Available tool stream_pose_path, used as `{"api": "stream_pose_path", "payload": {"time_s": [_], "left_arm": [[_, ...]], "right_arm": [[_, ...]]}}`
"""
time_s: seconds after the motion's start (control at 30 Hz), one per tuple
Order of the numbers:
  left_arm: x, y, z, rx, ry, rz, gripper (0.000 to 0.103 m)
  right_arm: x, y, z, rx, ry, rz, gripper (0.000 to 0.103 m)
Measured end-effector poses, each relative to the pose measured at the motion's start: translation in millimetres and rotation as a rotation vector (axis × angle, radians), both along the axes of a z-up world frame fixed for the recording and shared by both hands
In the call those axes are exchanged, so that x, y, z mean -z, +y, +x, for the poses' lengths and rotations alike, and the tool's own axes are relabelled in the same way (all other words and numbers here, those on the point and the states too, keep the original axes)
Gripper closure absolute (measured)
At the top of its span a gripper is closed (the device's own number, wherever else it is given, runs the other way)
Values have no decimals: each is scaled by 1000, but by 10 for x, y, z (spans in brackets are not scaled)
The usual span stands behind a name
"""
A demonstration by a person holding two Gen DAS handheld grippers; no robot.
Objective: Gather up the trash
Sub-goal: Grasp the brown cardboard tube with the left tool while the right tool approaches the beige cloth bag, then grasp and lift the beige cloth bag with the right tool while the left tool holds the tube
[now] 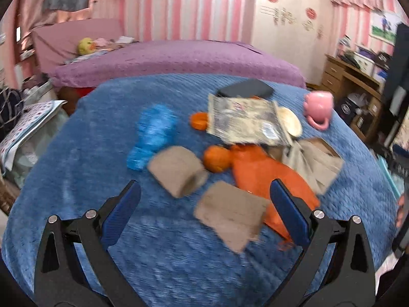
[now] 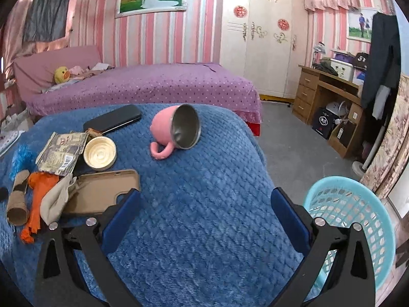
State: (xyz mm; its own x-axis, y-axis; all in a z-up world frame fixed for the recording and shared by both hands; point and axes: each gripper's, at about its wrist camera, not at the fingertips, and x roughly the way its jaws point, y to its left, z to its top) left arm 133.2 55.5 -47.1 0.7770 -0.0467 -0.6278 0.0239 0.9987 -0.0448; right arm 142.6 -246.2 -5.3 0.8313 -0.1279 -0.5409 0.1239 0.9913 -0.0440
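Observation:
Litter lies on a blue quilted blanket (image 1: 76, 153). A cardboard tube (image 1: 179, 171) and a second flattened cardboard tube (image 1: 230, 212) sit just ahead of my open left gripper (image 1: 205, 189), which holds nothing. Behind them are a crumpled orange wrapper (image 1: 265, 179), a printed snack packet (image 1: 245, 122) and a fuzzy blue item (image 1: 153, 135). My right gripper (image 2: 205, 194) hangs open and empty over bare blanket (image 2: 204, 217). From there the cardboard tube (image 2: 18, 197), orange wrapper (image 2: 38, 199) and snack packet (image 2: 62, 153) lie far left. A turquoise basket (image 2: 352, 220) stands at the right.
A pink mug (image 2: 176, 130) lies on its side. Near it are a black phone (image 2: 112, 119), a round cream lid (image 2: 99, 153), a tan phone case (image 2: 102, 192) and a beige cloth (image 2: 56, 199). A purple bed (image 2: 153, 84) stands behind, a wooden desk (image 2: 329, 89) at right.

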Motion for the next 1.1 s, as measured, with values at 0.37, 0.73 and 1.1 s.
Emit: {"api": "stream_pose_path", "payload": {"time_s": [0.37, 0.73, 1.1], "left_arm": [[177, -225, 131, 109, 67, -28, 19], [52, -260, 61, 129, 33, 2, 45], [-174, 146, -60, -62, -49, 79, 45]], "right_arm": [[40, -26, 11, -12, 25, 8, 4], [46, 127, -8, -76, 12, -11, 4], [48, 712, -36, -237, -3, 11, 7]]}}
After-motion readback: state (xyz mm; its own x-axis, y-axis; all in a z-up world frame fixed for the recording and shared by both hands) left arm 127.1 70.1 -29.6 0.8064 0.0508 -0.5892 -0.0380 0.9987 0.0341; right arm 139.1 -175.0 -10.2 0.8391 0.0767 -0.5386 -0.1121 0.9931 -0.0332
